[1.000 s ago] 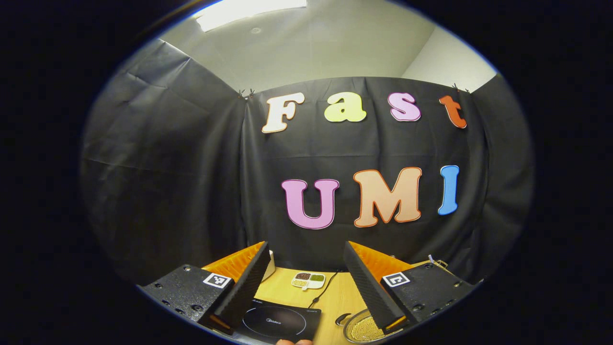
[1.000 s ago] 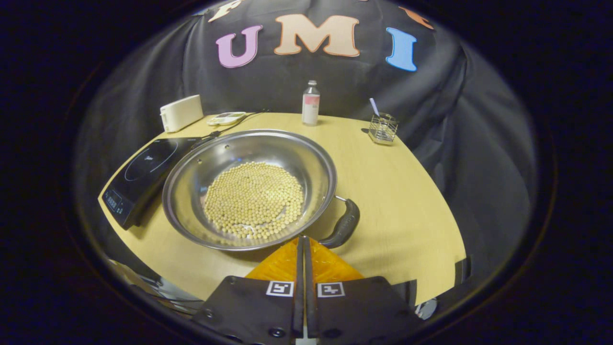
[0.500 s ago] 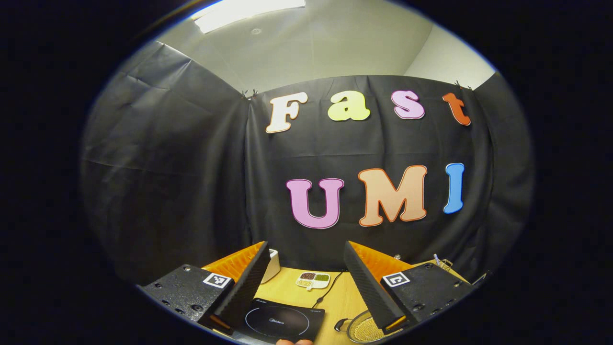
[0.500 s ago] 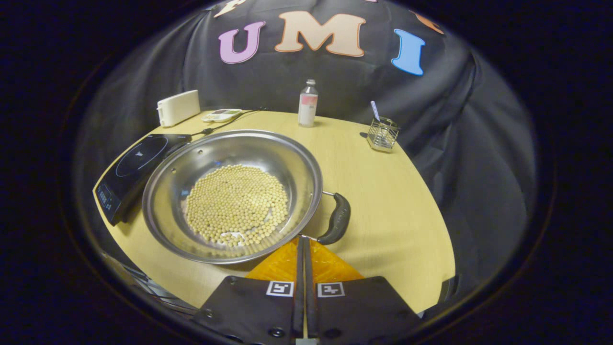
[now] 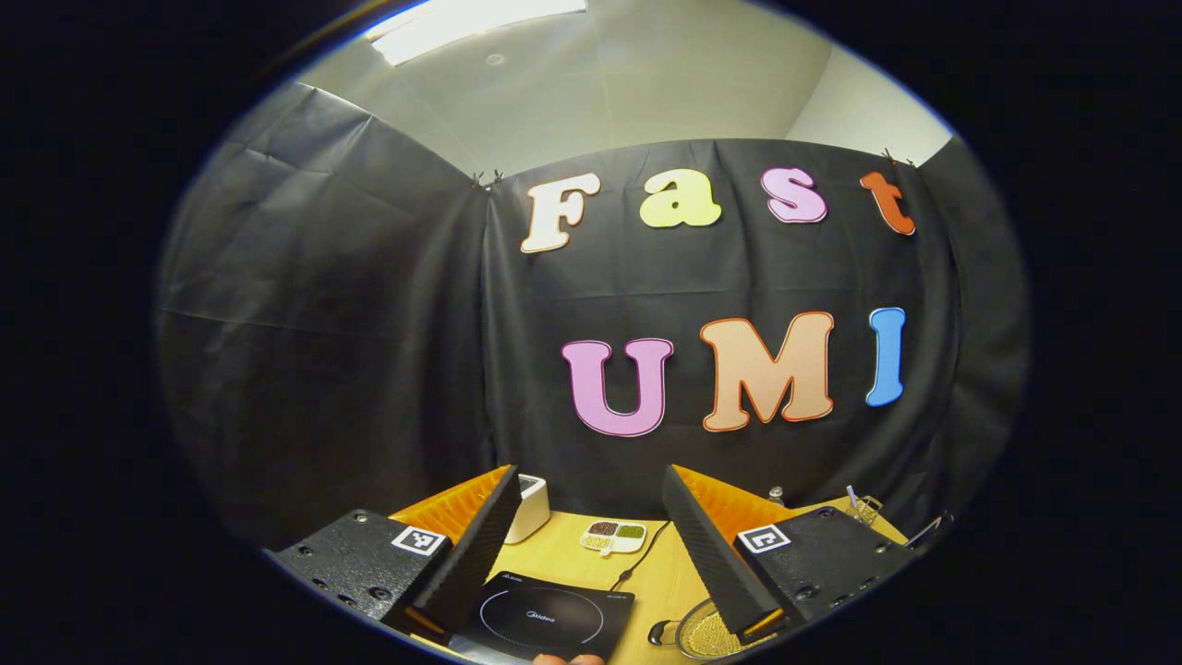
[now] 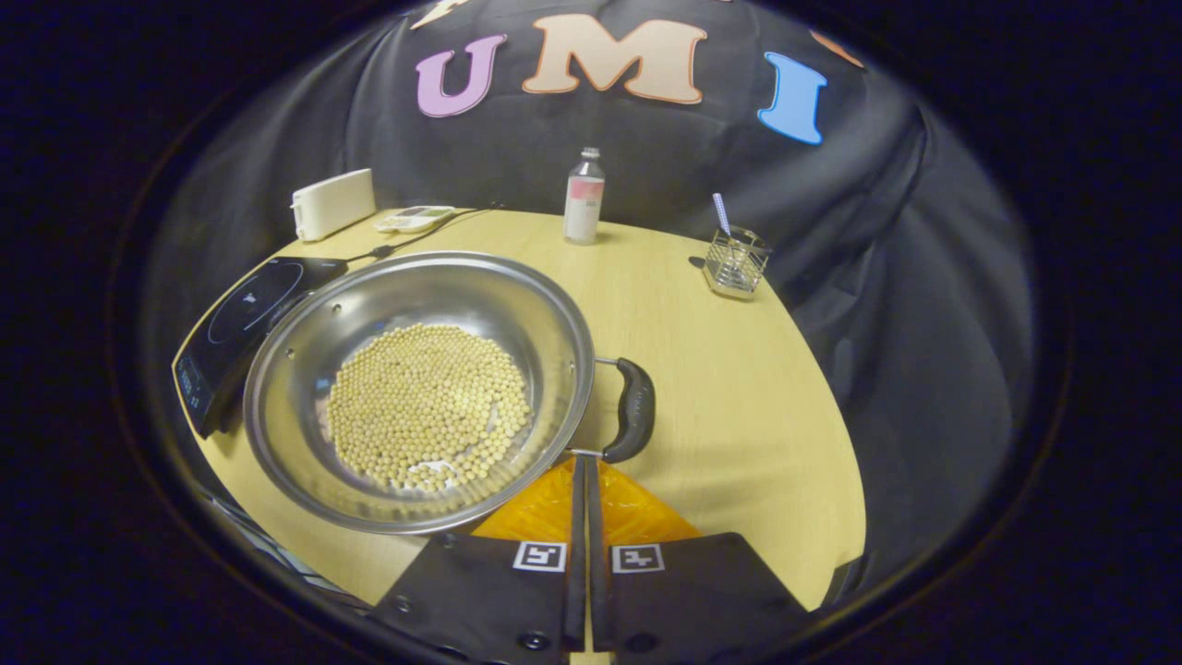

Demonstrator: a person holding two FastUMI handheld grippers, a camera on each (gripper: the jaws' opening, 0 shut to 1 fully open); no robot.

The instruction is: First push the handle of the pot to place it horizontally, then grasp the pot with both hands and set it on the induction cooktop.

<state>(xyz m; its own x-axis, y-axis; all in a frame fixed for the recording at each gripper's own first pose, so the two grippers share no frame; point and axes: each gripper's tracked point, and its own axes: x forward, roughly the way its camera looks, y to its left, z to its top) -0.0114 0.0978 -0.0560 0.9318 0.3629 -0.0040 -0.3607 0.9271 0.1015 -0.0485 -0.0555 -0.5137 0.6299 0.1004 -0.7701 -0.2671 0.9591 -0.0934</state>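
In the left gripper view, the left gripper (image 5: 591, 554) is hanging released above the black induction cooktop (image 5: 545, 621).

In the right gripper view, the right gripper (image 6: 584, 480), clenched empty, is nudging the black handle (image 6: 631, 409) of the bean-filled steel pot (image 6: 406, 379) sitting beside the cooktop; pushing gently should avoid spilling. A plastic bottle (image 6: 582, 197) is standing well apart.

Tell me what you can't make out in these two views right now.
- Left gripper view: the pot is mostly hidden by one finger of the left tongs.
- Right gripper view: the induction cooktop is partly hidden by the pot's rim.
- Right gripper view: whether the shut right tongs touch the pot handle can't be told.
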